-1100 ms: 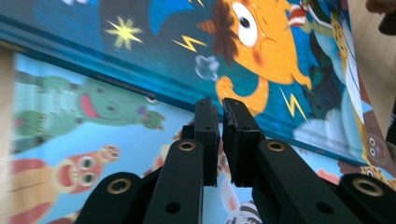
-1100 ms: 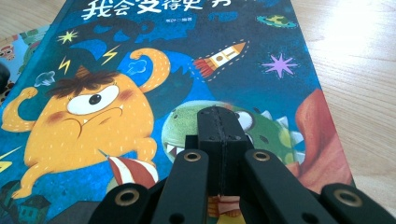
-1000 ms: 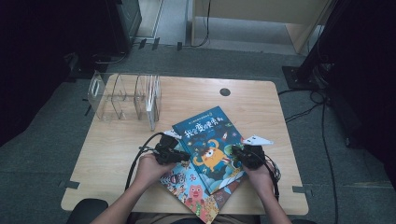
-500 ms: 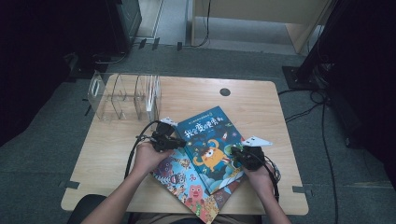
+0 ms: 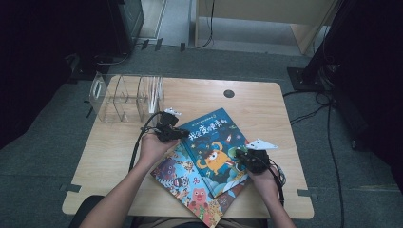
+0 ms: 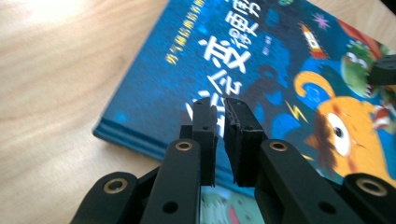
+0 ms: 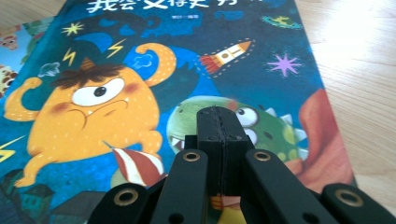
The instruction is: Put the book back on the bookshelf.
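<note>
The blue book [image 5: 214,145] lay flat on the table [image 5: 266,109], overlapping a second picture book [image 5: 187,183]; stiff-covered and probably slick, it seemed best pinched at an overhanging edge; the left gripper [image 6: 220,108], empty, had been narrowing to a slit; the right gripper [image 7: 218,122] rested fully closed, holding nothing.

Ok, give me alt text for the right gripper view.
Two black jaws, pressed shut with nothing between them, hover over a blue hardcover picture book showing an orange one-eyed monster, lying on a pale wooden table.
</note>
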### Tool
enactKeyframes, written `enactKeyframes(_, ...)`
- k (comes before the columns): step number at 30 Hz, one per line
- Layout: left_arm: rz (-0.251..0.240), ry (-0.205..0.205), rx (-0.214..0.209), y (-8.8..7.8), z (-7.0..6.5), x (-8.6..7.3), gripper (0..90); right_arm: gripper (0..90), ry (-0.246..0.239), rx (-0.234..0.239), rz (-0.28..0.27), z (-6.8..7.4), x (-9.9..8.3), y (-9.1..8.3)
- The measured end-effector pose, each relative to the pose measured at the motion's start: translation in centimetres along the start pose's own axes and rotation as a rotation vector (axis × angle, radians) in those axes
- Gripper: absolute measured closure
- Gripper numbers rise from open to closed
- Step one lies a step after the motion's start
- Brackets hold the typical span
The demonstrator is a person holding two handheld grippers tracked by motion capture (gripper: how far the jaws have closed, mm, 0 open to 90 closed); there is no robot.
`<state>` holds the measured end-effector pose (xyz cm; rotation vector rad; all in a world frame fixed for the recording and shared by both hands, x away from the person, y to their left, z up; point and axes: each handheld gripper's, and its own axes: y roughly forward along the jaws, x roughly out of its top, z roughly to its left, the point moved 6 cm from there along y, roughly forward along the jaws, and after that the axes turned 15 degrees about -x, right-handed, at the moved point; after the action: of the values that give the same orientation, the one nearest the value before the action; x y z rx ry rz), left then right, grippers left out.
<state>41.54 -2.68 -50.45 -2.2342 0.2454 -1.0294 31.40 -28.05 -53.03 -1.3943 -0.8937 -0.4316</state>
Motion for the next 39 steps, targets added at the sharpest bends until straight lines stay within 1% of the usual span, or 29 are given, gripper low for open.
enactKeyframes(4, 0.003, 0.005, 0.005, 0.3, 0.5, 0.5, 83.7, 90.0, 0.005, -0.002, 0.002, -0.1, 0.0, 0.0)
enactKeyframes(8, -0.010, -0.002, 0.023, 0.7, 0.9, 1.1, 84.2, 90.0, 0.005, -0.002, 0.000, -0.1, 0.0, 0.0)
enactKeyframes(9, -0.021, -0.001, 0.028, 0.7, 1.0, 1.3, 83.9, 90.0, 0.005, -0.002, 0.000, -0.1, 0.0, 0.0)
enactKeyframes(11, -0.036, -0.012, 0.031, 0.8, 1.4, 1.4, 83.5, 90.0, 0.005, -0.004, -0.001, -0.1, 0.0, 0.0)
enactKeyframes(12, -0.036, -0.013, 0.041, 0.9, 1.6, 1.5, 83.5, 90.0, 0.005, -0.004, -0.001, -0.1, 0.0, 0.0)
enactKeyframes(15, -0.015, -0.003, 0.065, 1.3, 1.9, 1.4, 83.8, 90.0, 0.005, -0.003, -0.001, -0.1, -0.1, 0.0)
enactKeyframes(19, -0.021, 0.007, 0.088, 1.6, 1.9, 1.9, 84.7, 90.0, 0.005, -0.004, -0.002, -0.1, -0.1, 0.0)
enactKeyframes(21, -0.028, -0.002, 0.098, 1.7, 2.1, 2.1, 85.0, 90.0, 0.004, -0.004, -0.003, -0.1, -0.1, 0.0)
enactKeyframes(24, -0.025, -0.005, 0.118, 1.8, 2.5, 2.2, 85.6, 90.0, 0.005, -0.004, -0.003, -0.1, -0.1, 0.0)
enactKeyframes(30, -0.016, -0.002, 0.143, 1.8, 3.1, 2.1, 85.0, 90.0, 0.004, -0.004, -0.004, -0.1, -0.1, 0.0)
enactKeyframes(35, -0.017, 0.002, 0.169, 1.7, 3.4, 2.1, 84.3, 90.0, 0.006, -0.006, -0.005, -0.1, -0.1, 0.0)
enactKeyframes(39, -0.022, -0.003, 0.198, 1.7, 3.7, 2.1, 82.8, 90.0, 0.007, -0.007, -0.005, -0.1, -0.1, 0.0)
